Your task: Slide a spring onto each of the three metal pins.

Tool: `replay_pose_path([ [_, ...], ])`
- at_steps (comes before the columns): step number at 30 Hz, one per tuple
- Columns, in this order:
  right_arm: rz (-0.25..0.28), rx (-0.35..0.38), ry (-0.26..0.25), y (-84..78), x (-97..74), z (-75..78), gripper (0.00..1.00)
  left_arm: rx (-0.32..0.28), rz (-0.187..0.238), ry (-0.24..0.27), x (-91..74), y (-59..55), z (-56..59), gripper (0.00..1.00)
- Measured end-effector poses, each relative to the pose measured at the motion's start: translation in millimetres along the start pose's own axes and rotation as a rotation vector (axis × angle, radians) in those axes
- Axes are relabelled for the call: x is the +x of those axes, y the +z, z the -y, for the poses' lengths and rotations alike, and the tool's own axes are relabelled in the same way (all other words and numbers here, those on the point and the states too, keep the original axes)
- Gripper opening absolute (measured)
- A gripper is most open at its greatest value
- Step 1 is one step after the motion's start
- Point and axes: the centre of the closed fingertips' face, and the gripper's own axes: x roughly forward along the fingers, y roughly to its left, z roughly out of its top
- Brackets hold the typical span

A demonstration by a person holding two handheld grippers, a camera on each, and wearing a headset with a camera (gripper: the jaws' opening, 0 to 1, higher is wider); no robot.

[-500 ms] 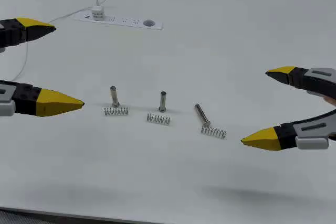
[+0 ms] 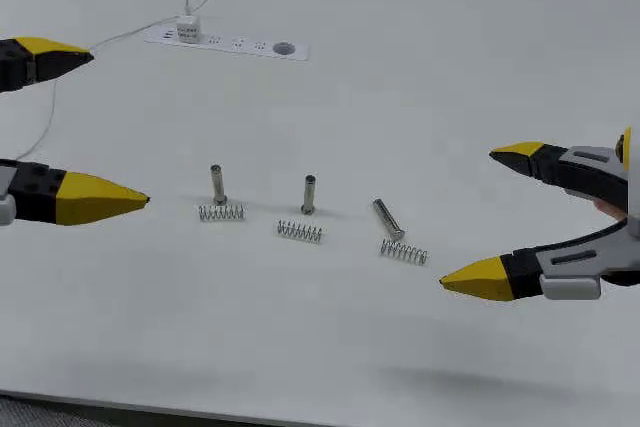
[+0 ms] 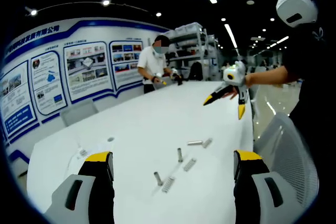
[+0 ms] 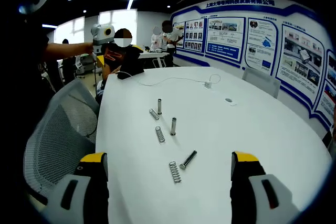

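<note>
Left tool [image 2: 120, 128] jaws spread wide, right tool [image 2: 467, 219] likewise

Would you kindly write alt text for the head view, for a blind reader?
Three pins in a row on a white table: two upright, the rightmost lying down, a loose spring beside each. The left gripper and right gripper hover open.

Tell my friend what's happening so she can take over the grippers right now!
Left gripper: open, empty, over the table, left of the pins.
Right gripper: open, empty, right of the pins.
Pins: left pin and middle pin stand upright; right pin lies on its side.
Springs: left spring, middle spring and right spring each lie flat beside a pin.
Done: nothing yet.
Left: all three springs still need to go onto their pins.
</note>
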Motion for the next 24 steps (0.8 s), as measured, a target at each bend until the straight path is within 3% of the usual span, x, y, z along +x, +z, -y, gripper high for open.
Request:
replay_pose_path([
  [5, -0.002, 0.004, 0.004, 0.2, -1.0, -0.4, 0.99, -0.015, -0.032, 0.004, 0.5, -8.3, 1.1, 0.99],
  [18, 0.003, -0.001, 0.013, 2.7, 2.1, -4.1, 0.98, -0.015, -0.022, 0.004, 5.1, -5.5, 0.6, 0.99],
  [24, 0.014, 0.013, 0.009, 3.8, 0.4, -4.2, 0.98, -0.024, -0.026, 0.002, 5.1, -10.0, 1.1, 0.99],
])
